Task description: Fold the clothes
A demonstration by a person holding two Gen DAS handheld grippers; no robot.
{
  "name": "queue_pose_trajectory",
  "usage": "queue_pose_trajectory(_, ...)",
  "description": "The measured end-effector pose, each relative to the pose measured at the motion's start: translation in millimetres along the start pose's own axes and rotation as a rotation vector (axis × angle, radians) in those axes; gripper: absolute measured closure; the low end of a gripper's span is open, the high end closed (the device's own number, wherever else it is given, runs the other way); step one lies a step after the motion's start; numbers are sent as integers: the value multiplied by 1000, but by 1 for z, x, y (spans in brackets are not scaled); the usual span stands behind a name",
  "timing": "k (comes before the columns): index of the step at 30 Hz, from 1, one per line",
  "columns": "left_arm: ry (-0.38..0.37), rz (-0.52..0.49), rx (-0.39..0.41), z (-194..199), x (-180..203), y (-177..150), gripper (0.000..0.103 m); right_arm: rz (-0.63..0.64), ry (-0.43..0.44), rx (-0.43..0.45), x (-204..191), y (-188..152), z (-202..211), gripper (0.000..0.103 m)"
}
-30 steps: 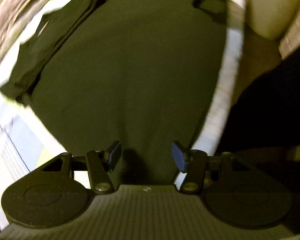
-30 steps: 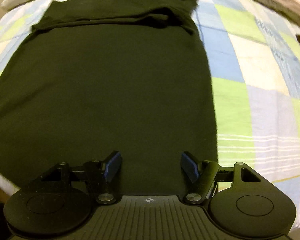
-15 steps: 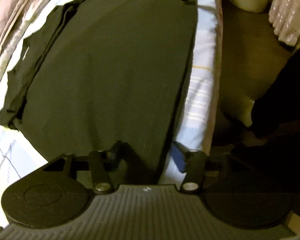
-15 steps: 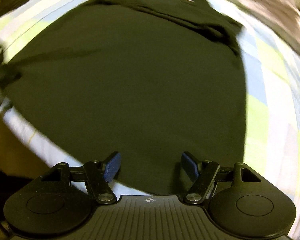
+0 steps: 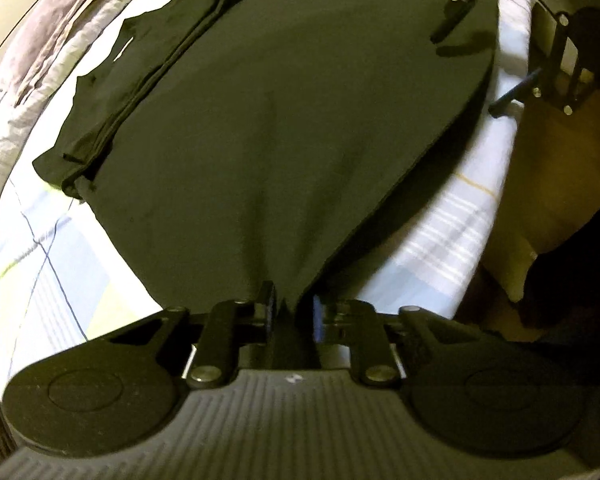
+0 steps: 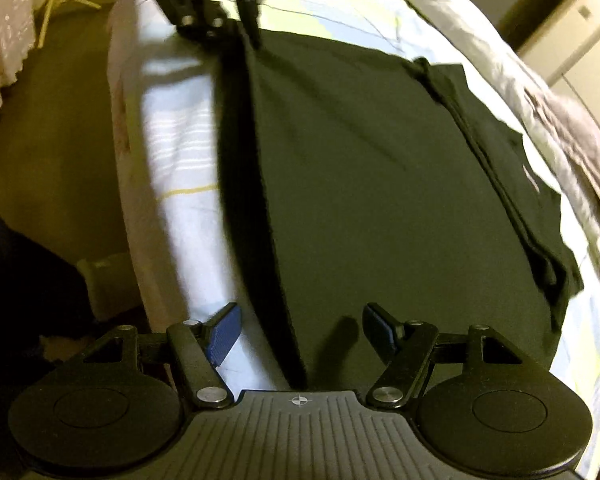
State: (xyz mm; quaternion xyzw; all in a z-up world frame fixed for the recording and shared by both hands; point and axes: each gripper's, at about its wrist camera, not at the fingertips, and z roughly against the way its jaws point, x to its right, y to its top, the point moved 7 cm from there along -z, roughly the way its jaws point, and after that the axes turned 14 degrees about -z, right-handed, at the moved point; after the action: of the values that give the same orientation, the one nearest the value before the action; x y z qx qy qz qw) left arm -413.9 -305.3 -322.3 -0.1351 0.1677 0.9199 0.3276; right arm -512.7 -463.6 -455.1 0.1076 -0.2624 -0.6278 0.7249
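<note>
A dark green T-shirt point(image 5: 280, 120) point(image 6: 360, 180) lies flat on the bed, its sleeves folded in at the collar end. In the left wrist view my left gripper point(image 5: 293, 309) is closing on the near hem corner. The cloth bunches between its blue pads and rises toward them. My right gripper point(image 6: 300, 322) stands open over the other hem corner at the bed's edge, with the hem line running between its fingers untouched. Each view shows the other gripper at the far end of the hem: right gripper point(image 5: 466, 74), left gripper point(image 6: 244, 40).
A checked blue, white and green bedsheet point(image 5: 40, 280) point(image 6: 180, 160) covers the bed. A grey-white quilt point(image 5: 40, 60) is bunched beyond the collar. Brown floor point(image 6: 52, 140) runs beside the bed, with a white lace curtain point(image 6: 0, 40) and pale stand legs point(image 6: 56, 4).
The left jaws have narrowed from wide apart onto the hem corner and the cloth has lifted. The right gripper rolled and swung across the shirt to the bed-edge hem corner, staying open.
</note>
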Motion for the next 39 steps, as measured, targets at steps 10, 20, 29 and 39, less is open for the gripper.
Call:
queue_pose_trajectory(10, -1, 43, -6, 16, -1, -1, 94, -34, -289, -135, 84, -77, 26, 62)
queue_pose_trajectory(20, -4, 20, -10, 44, -5, 0, 99, -35, -218, -211, 102, -88, 51, 101)
queue_pose_trajectory(29, -153, 46, -35, 108, 45, -10, 99, -45, -68, -267, 55, -100, 131, 102)
queue_pose_trajectory(39, -220, 147, -19, 156, 39, 3, 99, -77, 29, -298, 43, -98, 198, 102)
